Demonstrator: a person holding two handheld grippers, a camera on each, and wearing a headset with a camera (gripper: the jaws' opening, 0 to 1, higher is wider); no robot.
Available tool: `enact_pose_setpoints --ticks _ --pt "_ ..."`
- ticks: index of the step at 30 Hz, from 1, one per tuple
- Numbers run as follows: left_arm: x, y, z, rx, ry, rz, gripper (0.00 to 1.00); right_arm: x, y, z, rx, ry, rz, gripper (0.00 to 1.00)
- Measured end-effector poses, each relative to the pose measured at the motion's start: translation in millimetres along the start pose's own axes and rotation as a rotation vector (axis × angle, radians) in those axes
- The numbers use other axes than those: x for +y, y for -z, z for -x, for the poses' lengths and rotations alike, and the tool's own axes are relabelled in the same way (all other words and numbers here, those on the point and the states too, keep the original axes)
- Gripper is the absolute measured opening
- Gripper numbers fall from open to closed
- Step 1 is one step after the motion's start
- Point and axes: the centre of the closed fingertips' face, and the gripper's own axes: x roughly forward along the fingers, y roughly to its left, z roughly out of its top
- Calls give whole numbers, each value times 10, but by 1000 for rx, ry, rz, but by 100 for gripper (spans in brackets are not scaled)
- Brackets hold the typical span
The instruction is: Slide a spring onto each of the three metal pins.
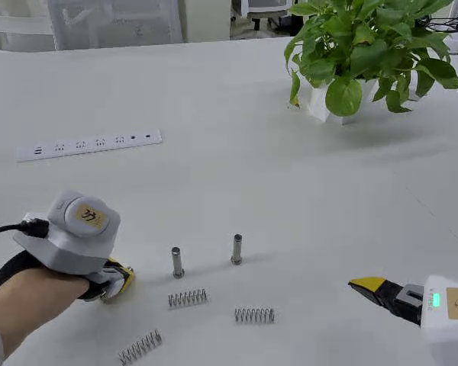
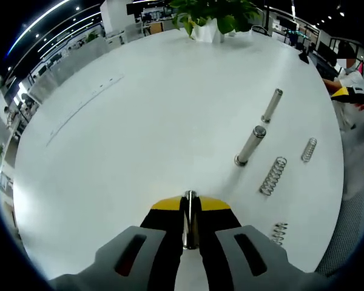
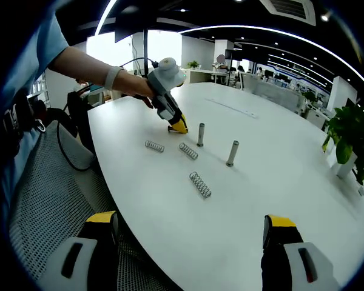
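Yellow-tipped left gripper [image 2: 190,203] clamps a slim grey metal pin [image 2: 189,219] at 8 o'clock on the white table [image 1: 290,175]. Three coiled wire springs [image 1: 187,298] lie at 6 o'clock of two upright steel pins [image 1: 177,261]; the right gripper [image 3: 191,219] gapes wide, empty.

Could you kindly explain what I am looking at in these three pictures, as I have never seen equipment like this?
There is no robot here: a person holds a two-jaw gripper in each hand. The head view comes from a camera on the person's headset. The two round views come from cameras riding on the grippers, looking along their jaws. The left gripper is shut on a metal pin. The right gripper is open and holds nothing. On the white table, two more pins stand upright, and three springs lie loose near them. Farther back are a power strip and a potted plant.
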Motion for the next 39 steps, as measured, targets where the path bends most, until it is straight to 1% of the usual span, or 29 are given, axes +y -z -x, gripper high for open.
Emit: enact_pose_setpoints --ticks 1,9,11,14,23,28,34,39 --pt "0 0 -1 -2 -1 10 4 1 0 1 0 0 -1 98" --pt "-1 -6 3 -3 5 13 4 13 10 6 3 -4 -2 98" --pt "-6 -16 10 -7 10 23 4 10 14 7 3 -2 -3 98" --pt "-4 -44 31 -15 9 20 4 20 10 8 1 -2 -3 98" --pt "16 -157 148 -56 11 23 4 38 9 -10 5 -5 -4 98" --pt "45 -208 224 -81 10 27 4 48 -5 -20 2 -9 1 98" --pt "49 -234 313 -99 5 27 4 57 -33 -32 -3 -12 5 98" --pt "46 -210 372 -104 3 29 4 68 -45 -44 -1 -15 14 98"
